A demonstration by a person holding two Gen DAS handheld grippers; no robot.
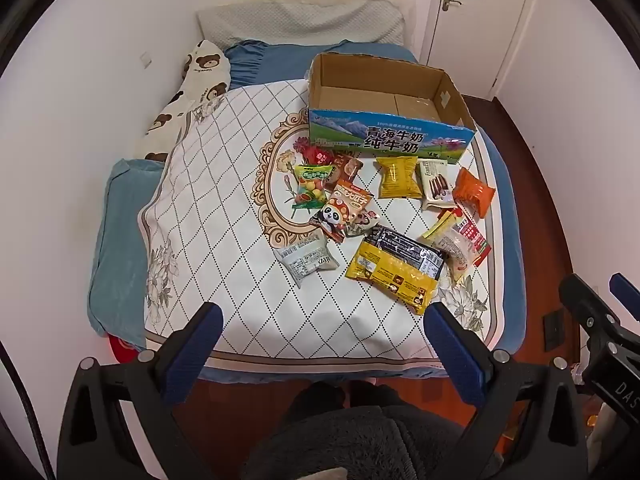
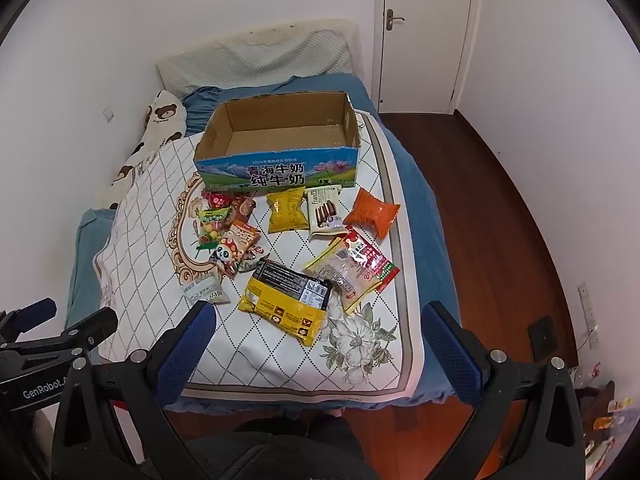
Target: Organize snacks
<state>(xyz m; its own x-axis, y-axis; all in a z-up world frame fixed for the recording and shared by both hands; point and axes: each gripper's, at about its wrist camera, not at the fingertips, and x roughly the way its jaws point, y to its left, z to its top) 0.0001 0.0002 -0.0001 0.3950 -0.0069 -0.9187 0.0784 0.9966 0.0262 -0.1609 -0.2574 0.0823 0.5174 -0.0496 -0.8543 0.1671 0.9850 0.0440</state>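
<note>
An open, empty cardboard milk box (image 1: 390, 138) (image 2: 276, 168) stands on the bed's white quilt. Several snack packs lie in front of it: a yellow-black pack (image 1: 394, 268) (image 2: 286, 300), a white pack (image 1: 306, 260) (image 2: 206, 290), a panda pack (image 1: 344, 210) (image 2: 234, 250), a yellow bag (image 1: 398, 176) (image 2: 286, 212), a wafer pack (image 1: 436, 184) (image 2: 324, 210), an orange bag (image 1: 474, 192) (image 2: 372, 212), a red-white pack (image 1: 464, 238) (image 2: 356, 270). My left gripper (image 1: 320, 320) and right gripper (image 2: 316, 316) are open and empty, held above the bed's near edge.
The quilt (image 1: 224, 184) (image 2: 360, 364) covers a blue bed against the left wall, with a bear-print pillow (image 1: 200, 76) (image 2: 160, 120). Wooden floor (image 2: 500, 220) lies to the right, with a white door (image 2: 424, 32) at the back. The other gripper shows at each view's edge (image 1: 600, 320) (image 2: 48, 332).
</note>
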